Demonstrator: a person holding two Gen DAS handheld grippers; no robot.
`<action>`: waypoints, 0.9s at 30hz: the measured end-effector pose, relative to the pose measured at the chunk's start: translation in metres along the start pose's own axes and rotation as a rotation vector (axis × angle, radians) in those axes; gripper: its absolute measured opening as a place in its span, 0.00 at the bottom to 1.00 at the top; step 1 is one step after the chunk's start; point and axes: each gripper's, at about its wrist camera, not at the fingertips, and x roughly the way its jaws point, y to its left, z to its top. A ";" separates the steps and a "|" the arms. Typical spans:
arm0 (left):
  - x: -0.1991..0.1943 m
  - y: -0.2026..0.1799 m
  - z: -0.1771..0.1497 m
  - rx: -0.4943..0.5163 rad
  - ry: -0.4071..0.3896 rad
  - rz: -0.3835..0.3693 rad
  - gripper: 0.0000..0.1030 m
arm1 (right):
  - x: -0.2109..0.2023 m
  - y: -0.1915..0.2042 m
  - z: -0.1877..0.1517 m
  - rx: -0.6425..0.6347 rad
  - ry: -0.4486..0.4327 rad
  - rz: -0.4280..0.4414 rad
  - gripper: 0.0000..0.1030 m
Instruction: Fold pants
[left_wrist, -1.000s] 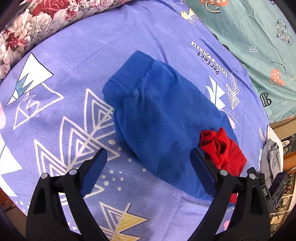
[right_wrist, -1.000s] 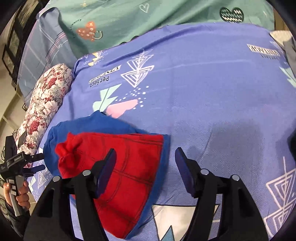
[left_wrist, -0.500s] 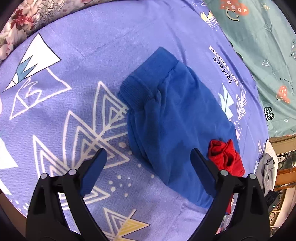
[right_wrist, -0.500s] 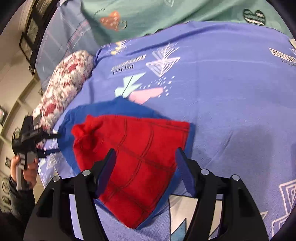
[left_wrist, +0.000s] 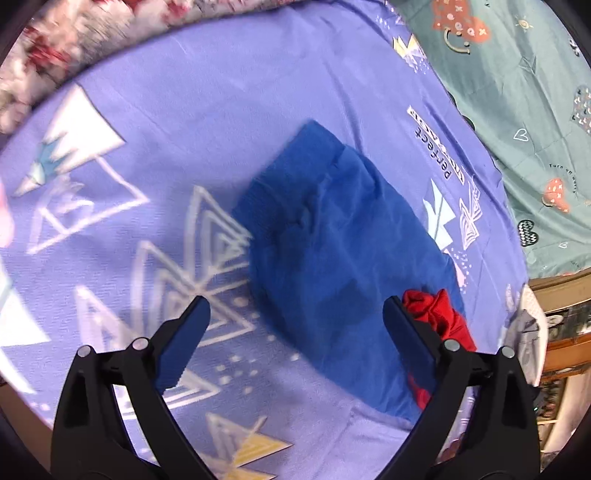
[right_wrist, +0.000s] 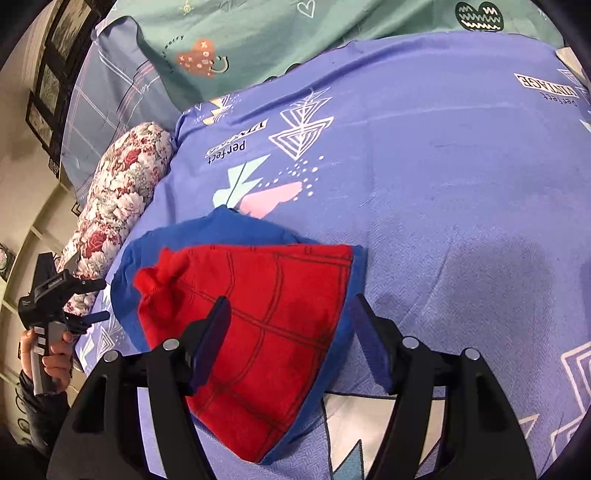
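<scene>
Bedsheet (right_wrist: 443, 184) bare rightward | pants (right_wrist: 266, 332) — folded edge beside right gripper (right_wrist: 291, 339)

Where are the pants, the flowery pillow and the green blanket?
pants (right_wrist: 258, 325), right wrist view, on the red side.
flowery pillow (right_wrist: 122, 199), right wrist view, on its middle.
green blanket (left_wrist: 517, 92), left wrist view, on a plain patch.
</scene>
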 end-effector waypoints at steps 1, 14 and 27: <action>0.008 -0.003 0.001 0.003 0.023 -0.012 0.93 | -0.001 0.001 0.000 -0.003 -0.004 0.002 0.66; 0.026 -0.056 0.003 0.235 -0.063 0.165 0.14 | -0.006 -0.001 -0.002 -0.003 -0.028 0.001 0.66; -0.026 -0.240 -0.127 0.925 -0.138 -0.014 0.13 | -0.015 -0.019 -0.001 0.076 -0.059 -0.005 0.66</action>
